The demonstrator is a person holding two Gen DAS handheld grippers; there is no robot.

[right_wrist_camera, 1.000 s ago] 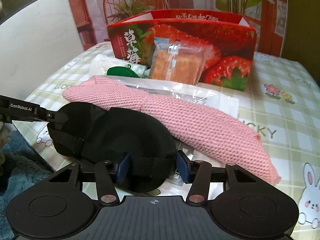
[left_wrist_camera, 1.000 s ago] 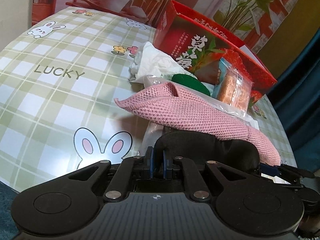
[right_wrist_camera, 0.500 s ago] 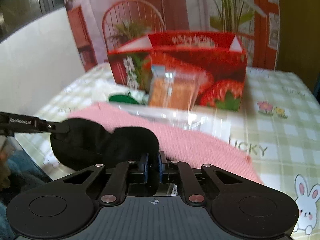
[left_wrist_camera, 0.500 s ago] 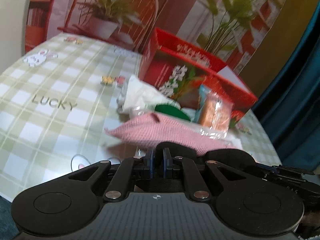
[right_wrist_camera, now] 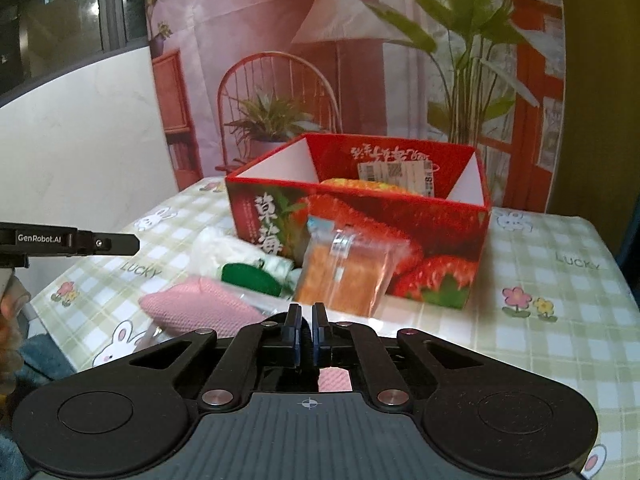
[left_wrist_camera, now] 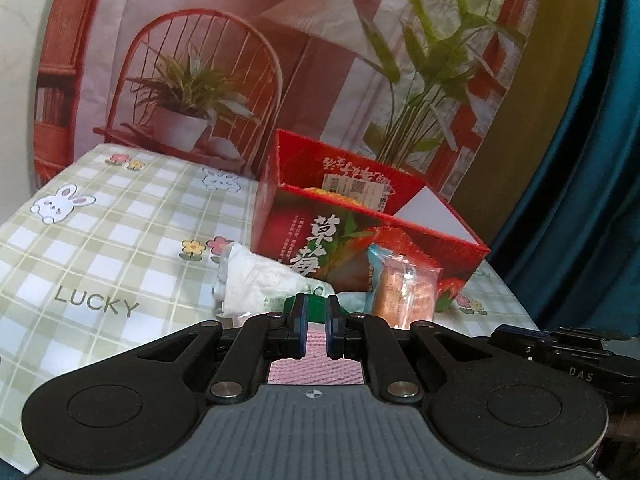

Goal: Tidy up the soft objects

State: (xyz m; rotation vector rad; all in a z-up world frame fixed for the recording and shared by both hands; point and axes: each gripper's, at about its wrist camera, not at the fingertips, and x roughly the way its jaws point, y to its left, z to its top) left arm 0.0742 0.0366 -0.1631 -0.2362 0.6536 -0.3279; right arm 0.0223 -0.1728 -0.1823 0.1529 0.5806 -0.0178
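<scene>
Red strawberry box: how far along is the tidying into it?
Early days, it seems. Done: the red strawberry-print cardboard box holds one yellow item. In hand: the left gripper and right gripper are both shut, but whether they grip anything is hidden. Left: the pink knitted cloth, white crumpled bag and clear-wrapped orange snack packet lie outside on the green checked tablecloth.

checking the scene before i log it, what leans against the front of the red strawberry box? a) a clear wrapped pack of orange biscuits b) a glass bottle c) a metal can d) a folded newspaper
a: a clear wrapped pack of orange biscuits stands tilted against the front wall of the red strawberry box.
</scene>
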